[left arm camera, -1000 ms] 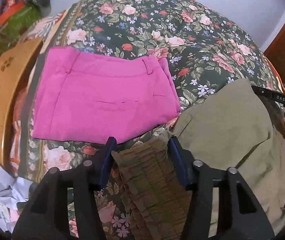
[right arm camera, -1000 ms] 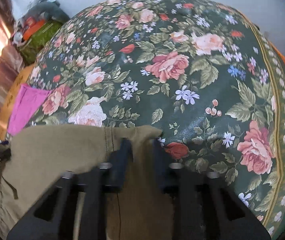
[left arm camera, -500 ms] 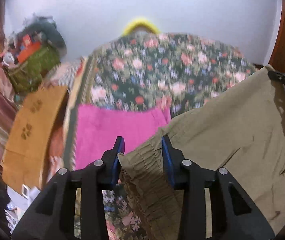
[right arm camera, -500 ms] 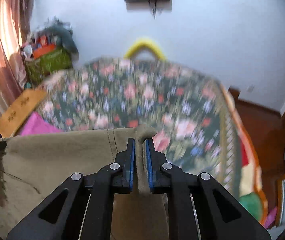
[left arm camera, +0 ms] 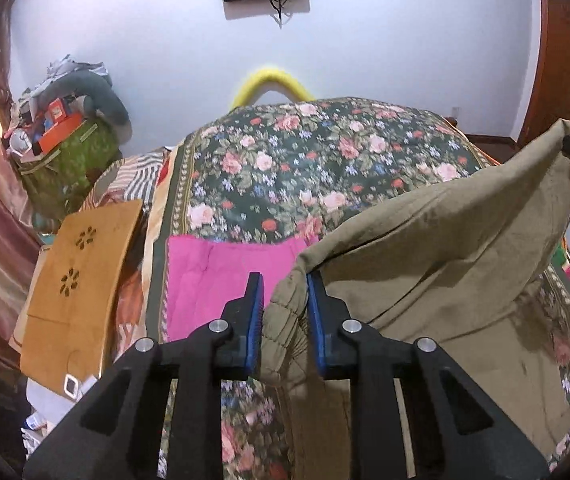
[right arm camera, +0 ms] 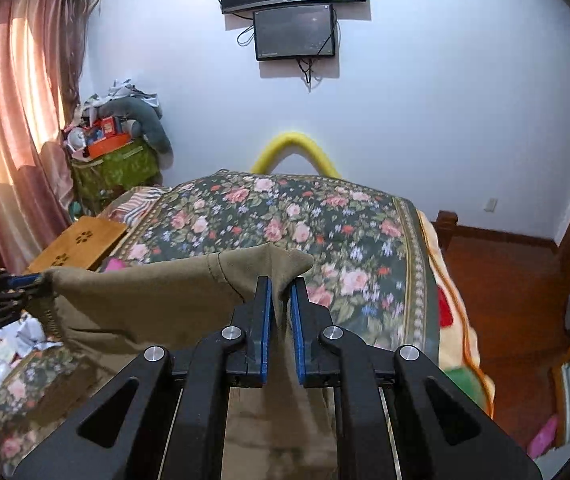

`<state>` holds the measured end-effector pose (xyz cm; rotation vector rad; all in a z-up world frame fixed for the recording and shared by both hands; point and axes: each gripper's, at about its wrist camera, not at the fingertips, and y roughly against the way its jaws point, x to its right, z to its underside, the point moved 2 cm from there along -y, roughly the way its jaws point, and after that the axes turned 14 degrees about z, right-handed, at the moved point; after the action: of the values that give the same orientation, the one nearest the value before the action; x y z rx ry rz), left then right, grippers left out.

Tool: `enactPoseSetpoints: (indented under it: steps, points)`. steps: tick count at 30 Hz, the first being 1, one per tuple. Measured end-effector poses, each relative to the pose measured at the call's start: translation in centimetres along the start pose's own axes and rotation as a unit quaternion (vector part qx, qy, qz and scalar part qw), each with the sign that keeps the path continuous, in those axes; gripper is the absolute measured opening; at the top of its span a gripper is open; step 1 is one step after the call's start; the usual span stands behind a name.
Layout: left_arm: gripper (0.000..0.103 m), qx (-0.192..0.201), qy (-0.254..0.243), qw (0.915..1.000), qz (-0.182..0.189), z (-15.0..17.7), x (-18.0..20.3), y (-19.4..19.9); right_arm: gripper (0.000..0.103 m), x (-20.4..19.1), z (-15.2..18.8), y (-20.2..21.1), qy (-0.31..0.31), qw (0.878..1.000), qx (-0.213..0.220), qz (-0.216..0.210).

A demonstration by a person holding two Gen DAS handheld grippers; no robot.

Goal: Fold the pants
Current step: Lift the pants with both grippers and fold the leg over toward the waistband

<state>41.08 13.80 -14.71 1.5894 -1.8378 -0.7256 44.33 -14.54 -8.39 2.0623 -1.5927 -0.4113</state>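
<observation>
Left wrist view: left hand-held gripper (left arm camera: 283, 312) closing on the gathered elastic waistband of the olive pants (left arm camera: 445, 248), the ruched corner between the blue pads (left arm camera: 253, 320), right pad touching, a sliver of gap at the left; cloth raised above the floral bedspread (left arm camera: 305, 160), beside folded pink shorts (left arm camera: 213, 276). Likely risk: bunched elastic squirming out before the squeeze finishes, dropping that corner. Right wrist view: right hand-held gripper (right arm camera: 281, 312) narrow, pinching the opposite waistband corner of soft matte cotton, top edge stretched taut towards the left hand-held gripper (right arm camera: 13, 284). Possible trouble: thin pinch slipping under tension, or the hanging legs twisting and landing creased.
</observation>
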Motion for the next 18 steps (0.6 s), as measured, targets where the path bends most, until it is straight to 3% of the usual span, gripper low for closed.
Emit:
enactPoseSetpoints:
  steps: [18]
  points:
    - [0.021,-0.039,-0.020,0.9985,0.034,10.7,4.2,4.2,0.007,1.0,12.0,7.8,-0.001,0.999,-0.043,0.007]
